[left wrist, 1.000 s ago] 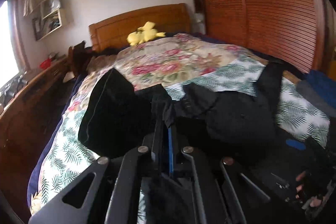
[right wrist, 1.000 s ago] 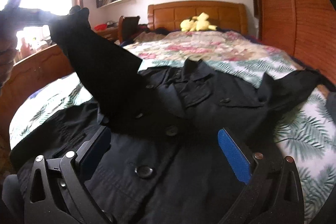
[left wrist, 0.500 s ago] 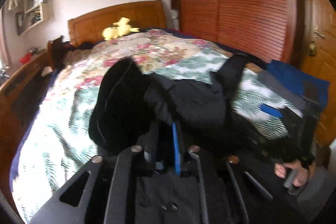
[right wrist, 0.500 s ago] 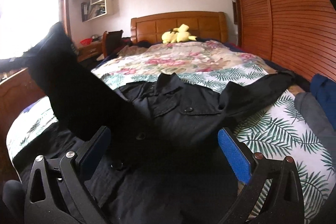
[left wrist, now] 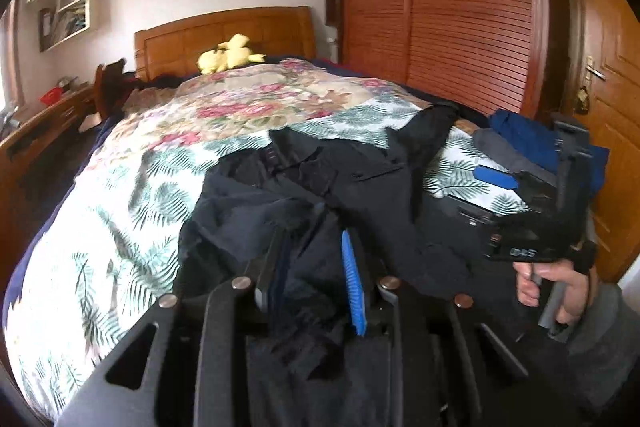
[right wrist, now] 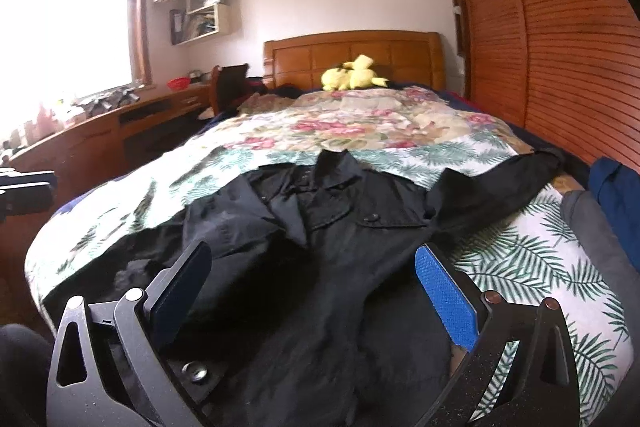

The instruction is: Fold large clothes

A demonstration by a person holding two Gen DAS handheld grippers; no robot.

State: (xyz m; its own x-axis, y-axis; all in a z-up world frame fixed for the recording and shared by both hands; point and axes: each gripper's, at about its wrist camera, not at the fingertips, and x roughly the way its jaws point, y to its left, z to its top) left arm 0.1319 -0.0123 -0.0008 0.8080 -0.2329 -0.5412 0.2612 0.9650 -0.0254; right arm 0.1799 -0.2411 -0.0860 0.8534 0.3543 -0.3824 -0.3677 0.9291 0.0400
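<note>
A large black coat (right wrist: pixel 340 227) lies front up on the leaf-patterned bed cover (right wrist: pixel 532 267), collar toward the headboard. One sleeve (right wrist: pixel 500 187) stretches out to the right. The other sleeve (left wrist: pixel 248 211) is folded in over the coat's body. My left gripper (left wrist: pixel 312 239) hovers low over it. Its jaws are opening, with loose sleeve cloth still lying between the pads. My right gripper (right wrist: pixel 314 251) stands wide open above the coat's lower front with nothing held. In the left wrist view the right gripper (left wrist: pixel 496 183) is at the right, held by a hand (left wrist: pixel 552 283).
A yellow plush toy (right wrist: pixel 354 75) sits by the wooden headboard (right wrist: pixel 352 53). Blue and grey clothes (right wrist: pixel 612 187) are piled at the bed's right edge, next to the slatted wardrobe (right wrist: pixel 560 47). A wooden desk (right wrist: pixel 100 135) runs along the left under the window.
The left gripper carried the raised sleeve rightward across the coat and lowered it onto the body. Its jaws went from shut to parted. The right gripper lifted slightly.
</note>
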